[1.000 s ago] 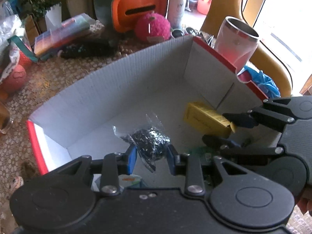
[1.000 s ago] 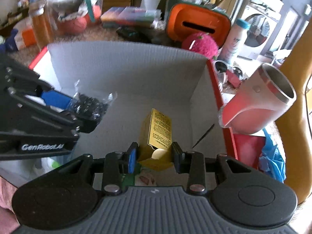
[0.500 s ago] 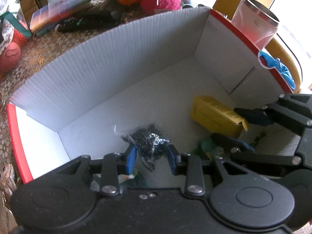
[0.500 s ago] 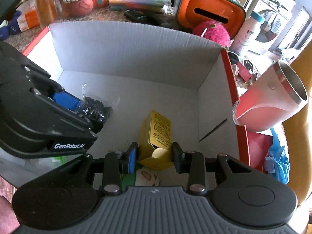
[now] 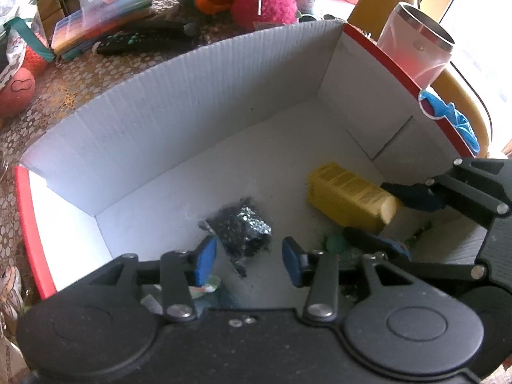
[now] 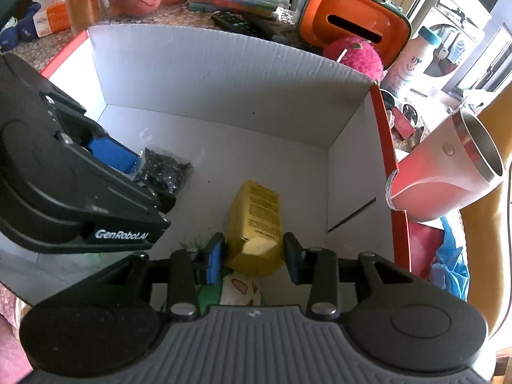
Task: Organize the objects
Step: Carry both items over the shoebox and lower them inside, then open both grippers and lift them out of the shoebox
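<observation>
Since a second ago the left gripper (image 5: 249,256) has gone from pinching the clear bag of black bits (image 5: 242,228) to letting go: its jaws are opening, and the bag now sits loose between and just ahead of the blue pads, on the floor of the white box (image 5: 160,102). The right gripper (image 6: 252,260) stays clenched on the yellow carton (image 6: 256,214). The carton's near end is between the jaws, and its long axis points straight ahead from them toward the box's far wall.
</observation>
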